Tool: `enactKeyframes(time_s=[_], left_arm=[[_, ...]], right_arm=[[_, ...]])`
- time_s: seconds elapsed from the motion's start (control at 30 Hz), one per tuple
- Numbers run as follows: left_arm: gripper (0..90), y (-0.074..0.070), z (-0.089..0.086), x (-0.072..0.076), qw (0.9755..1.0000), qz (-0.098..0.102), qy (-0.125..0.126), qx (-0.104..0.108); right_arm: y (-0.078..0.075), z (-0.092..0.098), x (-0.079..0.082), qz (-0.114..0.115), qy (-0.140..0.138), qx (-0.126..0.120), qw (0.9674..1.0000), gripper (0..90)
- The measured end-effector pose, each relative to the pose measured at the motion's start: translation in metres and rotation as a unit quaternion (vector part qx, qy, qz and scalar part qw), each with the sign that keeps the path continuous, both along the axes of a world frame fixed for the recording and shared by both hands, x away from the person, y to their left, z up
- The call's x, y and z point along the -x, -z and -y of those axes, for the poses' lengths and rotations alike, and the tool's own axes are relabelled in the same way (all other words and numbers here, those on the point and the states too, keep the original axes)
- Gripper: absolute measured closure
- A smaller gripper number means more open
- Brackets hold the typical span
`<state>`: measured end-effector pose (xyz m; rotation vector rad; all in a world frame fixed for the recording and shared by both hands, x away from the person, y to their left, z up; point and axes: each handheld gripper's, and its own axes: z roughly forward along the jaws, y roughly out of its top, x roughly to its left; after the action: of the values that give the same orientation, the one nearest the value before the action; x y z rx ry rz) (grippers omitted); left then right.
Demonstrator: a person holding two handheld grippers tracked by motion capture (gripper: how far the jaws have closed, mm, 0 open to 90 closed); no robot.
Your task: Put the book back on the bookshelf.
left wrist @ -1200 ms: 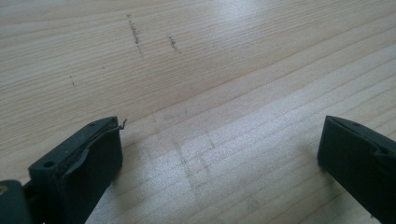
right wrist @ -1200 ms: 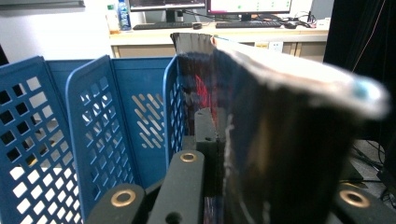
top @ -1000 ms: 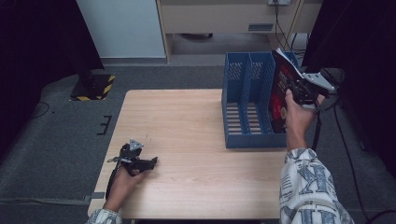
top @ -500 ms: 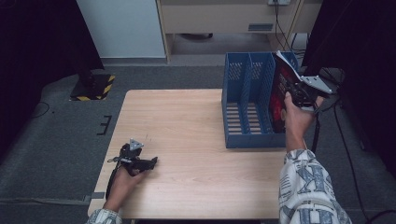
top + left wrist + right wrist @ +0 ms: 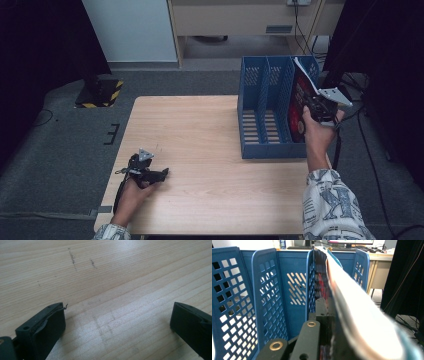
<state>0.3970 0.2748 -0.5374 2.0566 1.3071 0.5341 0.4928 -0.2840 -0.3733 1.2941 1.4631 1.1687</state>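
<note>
The far jaw of the right gripper (image 5: 311, 111) was hidden behind the book (image 5: 299, 102), and in the right gripper view the book's (image 5: 352, 305) near edge was a blur, its cover text unreadable. What showed was enough: the jaws were pinched tight on the book, which stood tilted in the rack's (image 5: 265, 110) rightmost slot, its top corner poking above the rack wall. The right hand (image 5: 316, 134) was raised at the rack's right side, forearm running up from the bottom edge in a patterned sleeve. Well to the left of the rack, the left gripper (image 5: 161, 174) lay low on the table (image 5: 200, 130), jaws spread wide over bare wood, nothing between them.
</note>
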Motion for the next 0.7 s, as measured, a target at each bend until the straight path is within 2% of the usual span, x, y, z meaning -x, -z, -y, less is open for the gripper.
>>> enactKeyframes(time_s=[0.23,0.3,0.47,0.7], left_arm=[[0.0,0.0,0.0,0.0,1.0,0.0,0.0,0.0],[0.0,0.0,0.0,-0.0001,1.0,0.0,0.0,0.0],[0.0,0.0,0.0,-0.0002,1.0,0.0,0.0,0.0],[0.0,-0.0001,-0.0001,-0.0004,1.0,0.0,0.0,-0.001]], right_arm=[[-0.0033,-0.0006,-0.0022,-0.006,-0.007,0.002,1.0,80.9],[-0.0038,-0.0009,-0.0036,-0.008,-0.009,0.0,0.9999,83.7],[-0.0052,-0.0016,-0.0058,-0.008,-0.013,0.018,0.9997,86.9],[-0.0068,0.003,-0.0055,-0.002,0.006,0.021,0.9998,87.1]])
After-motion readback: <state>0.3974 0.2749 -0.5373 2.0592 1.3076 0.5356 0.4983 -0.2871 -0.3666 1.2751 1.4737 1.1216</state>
